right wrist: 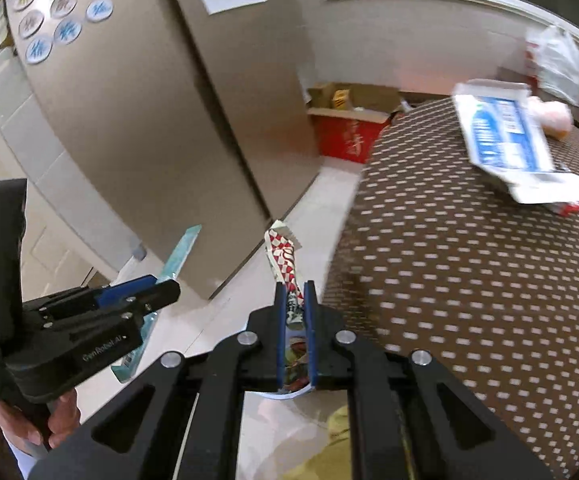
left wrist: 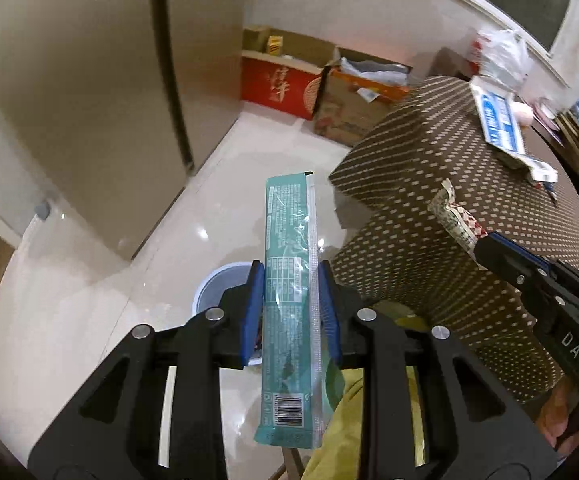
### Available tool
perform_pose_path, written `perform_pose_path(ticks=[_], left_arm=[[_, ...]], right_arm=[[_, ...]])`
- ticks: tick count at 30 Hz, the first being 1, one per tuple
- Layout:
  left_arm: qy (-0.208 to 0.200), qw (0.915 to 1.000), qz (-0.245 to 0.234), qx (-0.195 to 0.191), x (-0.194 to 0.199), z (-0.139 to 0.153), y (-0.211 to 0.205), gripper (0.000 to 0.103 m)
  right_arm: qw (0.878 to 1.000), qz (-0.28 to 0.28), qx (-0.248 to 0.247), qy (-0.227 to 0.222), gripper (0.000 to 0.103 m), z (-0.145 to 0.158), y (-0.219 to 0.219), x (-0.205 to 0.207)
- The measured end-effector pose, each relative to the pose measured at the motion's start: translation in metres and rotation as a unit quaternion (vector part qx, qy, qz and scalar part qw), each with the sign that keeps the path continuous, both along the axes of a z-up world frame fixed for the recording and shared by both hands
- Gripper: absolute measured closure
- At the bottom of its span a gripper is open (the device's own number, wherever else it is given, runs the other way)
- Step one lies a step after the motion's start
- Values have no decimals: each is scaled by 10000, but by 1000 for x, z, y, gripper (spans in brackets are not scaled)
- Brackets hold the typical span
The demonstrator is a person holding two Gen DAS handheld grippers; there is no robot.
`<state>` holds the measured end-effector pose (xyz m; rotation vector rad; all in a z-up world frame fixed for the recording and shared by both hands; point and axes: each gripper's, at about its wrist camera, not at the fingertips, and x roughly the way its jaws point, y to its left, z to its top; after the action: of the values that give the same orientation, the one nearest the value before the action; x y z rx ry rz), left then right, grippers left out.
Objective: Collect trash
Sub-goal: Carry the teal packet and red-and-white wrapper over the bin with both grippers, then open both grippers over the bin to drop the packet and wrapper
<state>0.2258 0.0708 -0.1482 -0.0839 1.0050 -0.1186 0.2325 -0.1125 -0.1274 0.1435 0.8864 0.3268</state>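
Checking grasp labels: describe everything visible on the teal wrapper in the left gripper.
The teal wrapper is a long, flat, glossy plastic packet with a silvery sealed seam down one side, fine print and a barcode near its lower end. It looks flattened and empty. It stands lengthwise between the blue-padded fingers of the left gripper, pinched around mid-length, both ends sticking out free. It is held in the air above the pale floor, over a white bin, beside the dotted tablecloth.
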Motion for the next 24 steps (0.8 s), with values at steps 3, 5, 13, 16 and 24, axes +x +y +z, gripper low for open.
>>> perform_pose_path(ticks=[3, 5, 13, 16, 24], left_arm=[[1, 10000, 81, 48, 2, -7, 10, 75], [-1, 9997, 149, 185, 4, -13, 15, 68], [12, 9992, 392, 113, 1, -30, 38, 40], [73, 9990, 443, 28, -3, -35, 45, 40], [177, 9981, 592, 9, -19, -46, 59, 39]], right_arm=[[10000, 63, -45, 57, 94, -5, 16, 6], [9998, 104, -95, 101, 94, -9, 24, 9], [9990, 190, -257, 303, 94, -27, 48, 16], [9984, 250, -343, 380, 94, -36, 58, 17], [9961, 424, -462, 623, 89, -57, 91, 24]])
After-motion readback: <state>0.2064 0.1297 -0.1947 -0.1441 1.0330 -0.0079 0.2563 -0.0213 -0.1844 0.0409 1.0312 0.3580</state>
